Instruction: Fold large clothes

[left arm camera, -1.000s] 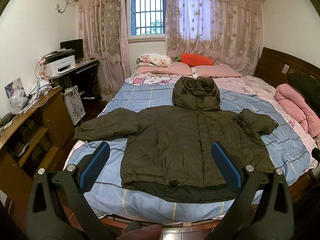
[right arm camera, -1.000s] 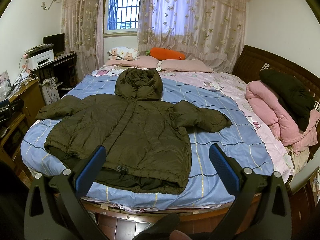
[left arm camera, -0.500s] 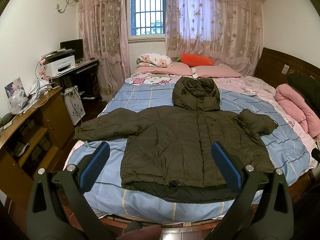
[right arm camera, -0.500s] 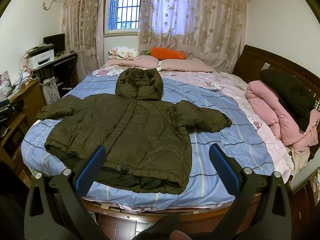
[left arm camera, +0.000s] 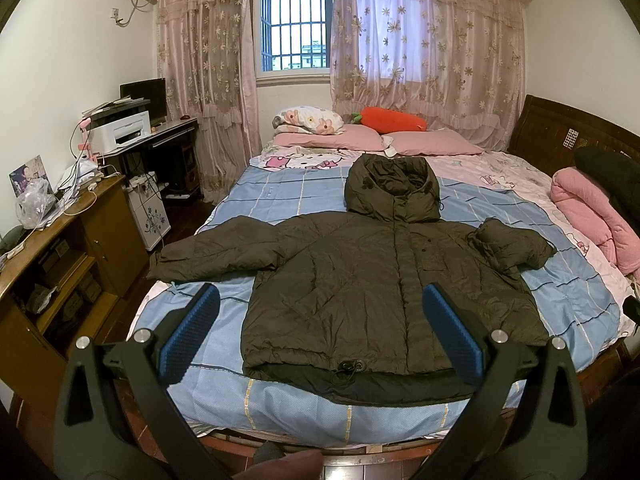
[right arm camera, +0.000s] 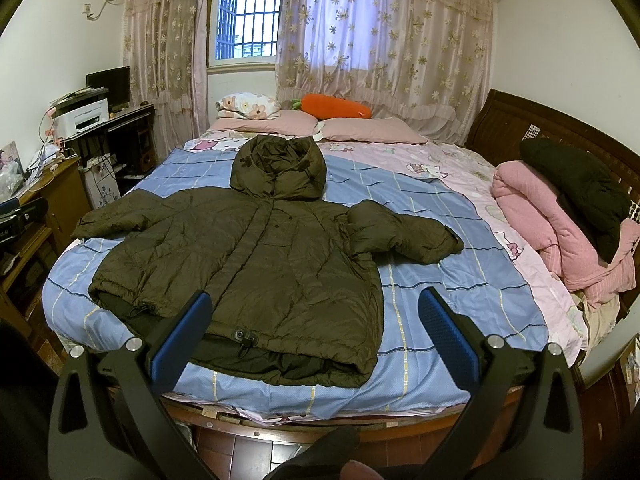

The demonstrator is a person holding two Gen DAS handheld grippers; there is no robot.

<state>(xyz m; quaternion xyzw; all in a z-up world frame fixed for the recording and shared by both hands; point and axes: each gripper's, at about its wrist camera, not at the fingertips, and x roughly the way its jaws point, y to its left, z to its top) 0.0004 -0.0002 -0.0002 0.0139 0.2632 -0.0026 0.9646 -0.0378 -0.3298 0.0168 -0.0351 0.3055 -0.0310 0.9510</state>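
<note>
1. Your left gripper (left arm camera: pixel 320 332) and right gripper (right arm camera: pixel 316 336) both hang wide apart and empty at the foot of the bed (left arm camera: pixel 280 200)
2. The dark puffer jacket (left arm camera: pixel 380 280) lies flat, front up, hood toward the pillows
3. Puffy fill probably springs back, so folds may pop open, and the left sleeve (left arm camera: pixel 216 248) near the bed edge could slide off
4. The right sleeve (right arm camera: pixel 404 232) looks bunched, its cuff hard to make out

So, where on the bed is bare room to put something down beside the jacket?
Bare blue sheet lies between the jacket and the pink quilt. A smaller patch lies left of the hood. The pillows and quilt edge are crowded.
</note>
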